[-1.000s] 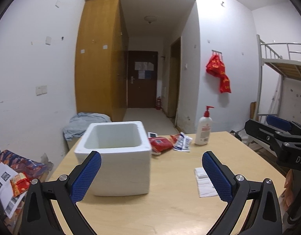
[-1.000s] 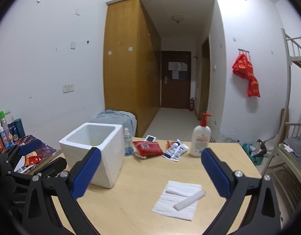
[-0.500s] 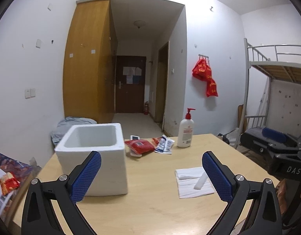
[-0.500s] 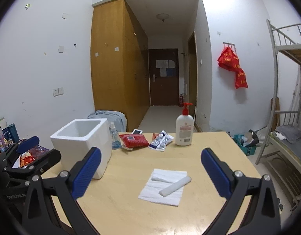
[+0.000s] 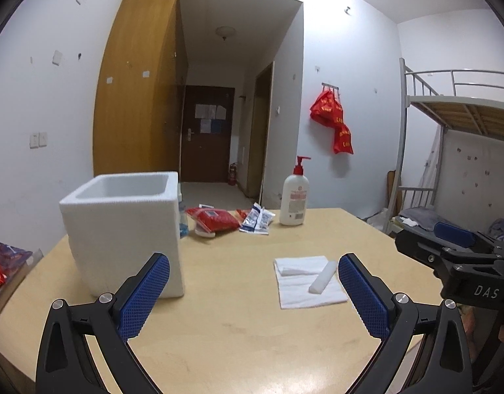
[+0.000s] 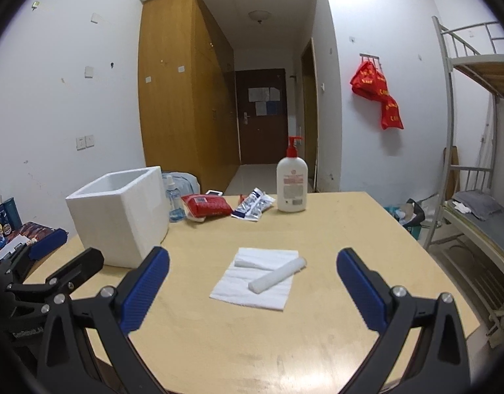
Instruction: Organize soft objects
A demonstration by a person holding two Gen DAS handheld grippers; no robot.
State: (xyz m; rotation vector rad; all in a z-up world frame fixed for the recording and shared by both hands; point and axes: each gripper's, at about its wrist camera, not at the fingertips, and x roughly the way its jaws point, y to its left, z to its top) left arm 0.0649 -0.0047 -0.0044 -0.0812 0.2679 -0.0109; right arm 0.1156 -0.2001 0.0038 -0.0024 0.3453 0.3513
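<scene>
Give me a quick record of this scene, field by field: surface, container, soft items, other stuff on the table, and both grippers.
surface: wooden table
container: white foam box, open top, inside not visible
soft items: white cloth lying flat, white foam roll on it
other items: pump bottle, red packet, blue spray bottle, all at the far edge
left gripper: open, empty
right gripper: open, empty, facing the cloth

Both wrist cameras look level across the table (image 5: pixel 239 328) toward the far door (image 6: pixel 261 115), from its near edge. Left view sits leftward, right view rightward; both share the white cloth (image 6: pixel 258 280) and foam box (image 5: pixel 127 229).
</scene>
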